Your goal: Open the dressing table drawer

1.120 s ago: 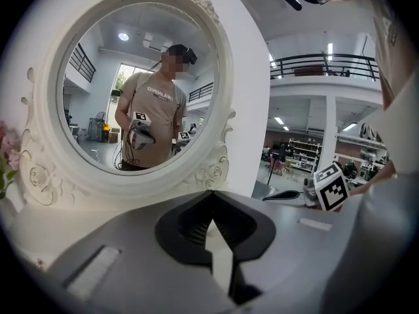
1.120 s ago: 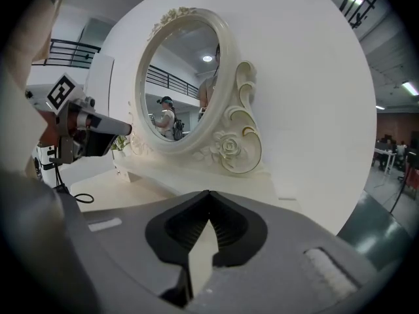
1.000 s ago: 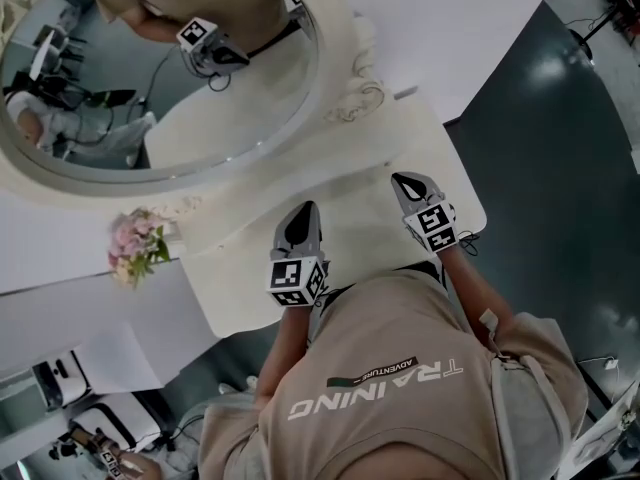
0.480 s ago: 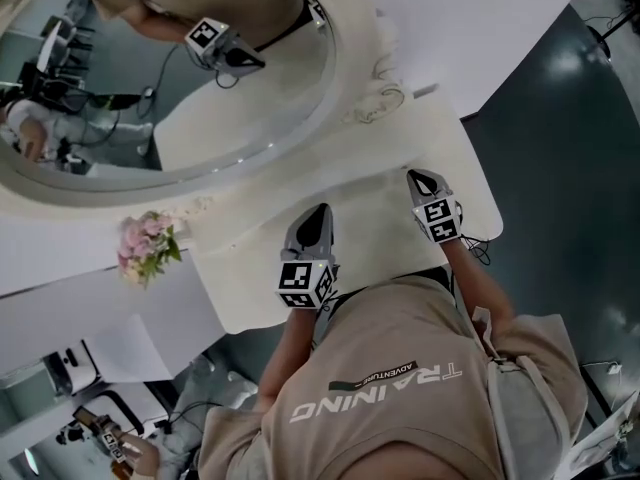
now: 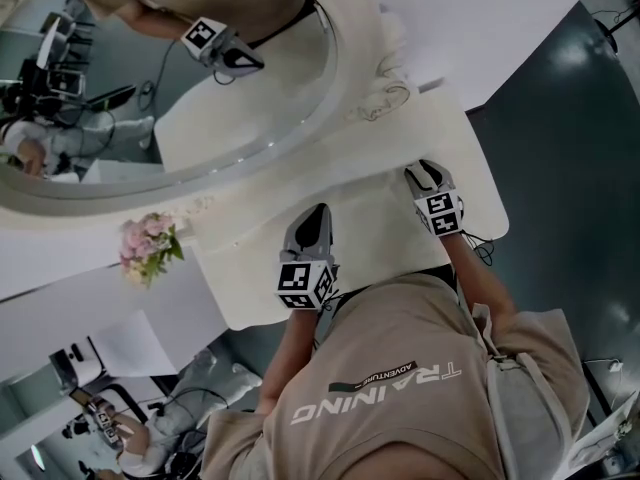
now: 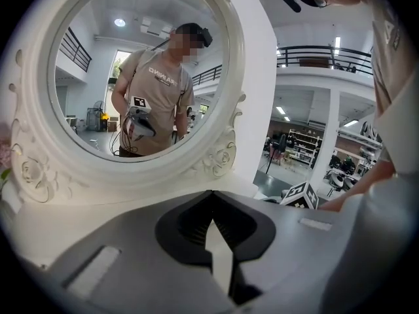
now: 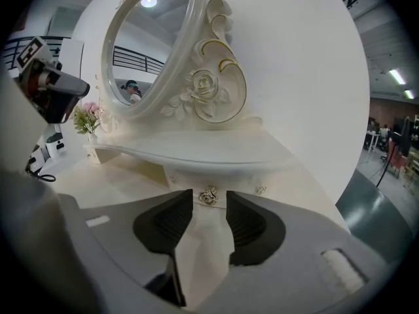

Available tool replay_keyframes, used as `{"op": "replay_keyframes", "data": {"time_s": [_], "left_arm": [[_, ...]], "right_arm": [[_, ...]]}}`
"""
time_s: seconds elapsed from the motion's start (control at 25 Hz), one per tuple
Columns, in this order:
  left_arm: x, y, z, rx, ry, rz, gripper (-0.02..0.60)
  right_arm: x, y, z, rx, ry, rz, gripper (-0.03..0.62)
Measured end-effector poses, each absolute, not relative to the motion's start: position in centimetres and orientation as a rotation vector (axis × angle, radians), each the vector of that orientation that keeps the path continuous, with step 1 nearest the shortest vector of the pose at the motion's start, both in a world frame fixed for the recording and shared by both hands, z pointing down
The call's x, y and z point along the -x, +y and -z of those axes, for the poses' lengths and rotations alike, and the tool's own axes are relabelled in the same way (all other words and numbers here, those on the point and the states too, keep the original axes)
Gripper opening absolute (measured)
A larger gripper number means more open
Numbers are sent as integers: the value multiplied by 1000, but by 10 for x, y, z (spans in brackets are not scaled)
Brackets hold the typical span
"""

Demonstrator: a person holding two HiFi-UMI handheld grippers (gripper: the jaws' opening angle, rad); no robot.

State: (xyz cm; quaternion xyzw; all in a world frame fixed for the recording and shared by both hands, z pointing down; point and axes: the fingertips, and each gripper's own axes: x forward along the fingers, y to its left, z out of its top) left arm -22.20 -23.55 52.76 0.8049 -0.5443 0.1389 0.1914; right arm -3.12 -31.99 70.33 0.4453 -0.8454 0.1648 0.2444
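Note:
The cream dressing table (image 5: 370, 233) stands under an oval mirror (image 5: 170, 78). In the right gripper view its small drawer front (image 7: 190, 180) sits under the curved shelf, with an ornate metal knob (image 7: 207, 197) in the middle. My right gripper (image 7: 210, 192) is open; its jaws have just been opening. The knob lies level with the two tips, in the gap, and neither pad presses on it. In the head view that gripper (image 5: 418, 172) hangs over the table's right part. My left gripper (image 5: 318, 211) hovers over the tabletop, shut (image 6: 211, 195) on nothing.
A small bunch of pink flowers (image 5: 145, 246) stands at the table's left end. Two tiny studs (image 7: 260, 190) flank the knob on the drawer face. Dark floor (image 5: 570, 138) lies to the right of the table. The mirror reflects the person and the left gripper.
The right gripper has sunk toward the table and looks smaller in the head view. The left gripper has kept its place. The head view has shifted slightly.

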Motion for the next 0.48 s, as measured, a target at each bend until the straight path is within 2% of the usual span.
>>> {"op": "replay_keyframes", "data": {"time_s": [0.24, 0.48], "left_arm": [[228, -230, -530, -2229, -1552, -386, 18], [238, -220, -533, -2192, -1582, -384, 18]], "right_arm": [[36, -330, -715, -1232, -2299, -496, 163], [41, -332, -716, -1253, -2297, -502, 124]]}}
